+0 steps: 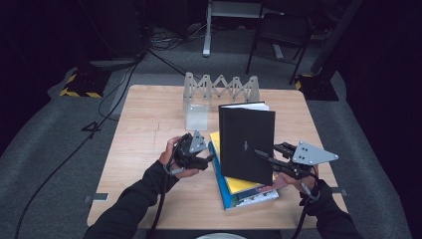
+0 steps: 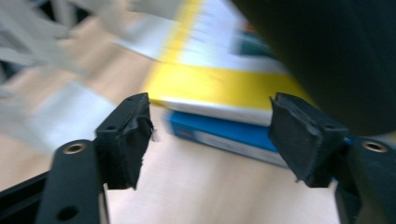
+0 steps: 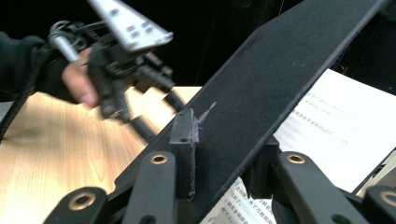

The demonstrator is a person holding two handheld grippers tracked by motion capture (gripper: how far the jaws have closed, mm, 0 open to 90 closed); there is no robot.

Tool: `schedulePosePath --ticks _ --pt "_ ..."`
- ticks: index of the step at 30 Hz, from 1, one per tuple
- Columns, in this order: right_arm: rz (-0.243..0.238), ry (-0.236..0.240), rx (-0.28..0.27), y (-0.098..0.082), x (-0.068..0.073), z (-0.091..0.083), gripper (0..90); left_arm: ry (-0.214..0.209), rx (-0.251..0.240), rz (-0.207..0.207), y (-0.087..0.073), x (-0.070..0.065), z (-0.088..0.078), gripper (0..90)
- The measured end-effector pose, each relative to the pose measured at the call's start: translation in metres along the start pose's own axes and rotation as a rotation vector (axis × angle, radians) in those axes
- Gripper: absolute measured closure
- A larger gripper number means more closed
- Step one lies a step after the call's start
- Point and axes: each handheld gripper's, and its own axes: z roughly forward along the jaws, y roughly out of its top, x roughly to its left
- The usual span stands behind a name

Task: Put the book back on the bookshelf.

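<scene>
Jaws apart on left gripper (image 1: 211, 158), just beside yellow book (image 2: 219, 86) and blue book (image 2: 224, 135) stacked mid-table (image 1: 149, 114). Clamped at right: right gripper (image 1: 264, 155) on black book (image 1: 247, 144), tilted up; printed pages (image 3: 341, 130) visible beneath.

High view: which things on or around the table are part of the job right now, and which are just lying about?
In play:
black book, clamped in the right gripper
yellow book and blue book, stacked
folding book rack
left gripper, open

Lying about:
chair
floor cables
</scene>
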Motion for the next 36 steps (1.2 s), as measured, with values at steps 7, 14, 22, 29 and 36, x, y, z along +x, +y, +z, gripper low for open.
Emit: schedulePosePath --ticks 7,14,22,29,36 --pt "0.002 -0.012 -0.008 -0.001 0.004 -0.002 69.0 -0.150 -0.032 -0.008 0.000 -0.021 0.002 23.1" --pt "-0.012 -0.013 -0.013 -0.002 0.009 -0.005 69.3 -0.243 -0.038 0.001 0.008 -0.029 0.024 17.2" --pt "-0.037 0.003 -0.008 -0.002 0.012 -0.010 69.5 -0.320 -0.081 0.018 0.023 -0.021 0.033 10.2" --pt "-0.042 0.011 -0.006 -0.002 0.012 -0.012 69.4 -0.418 -0.195 -0.069 0.043 0.002 0.036 5.2" --pt "-0.055 0.000 -0.003 -0.003 0.011 -0.018 65.7 -0.440 -0.195 -0.084 0.050 0.007 0.039 3.9"
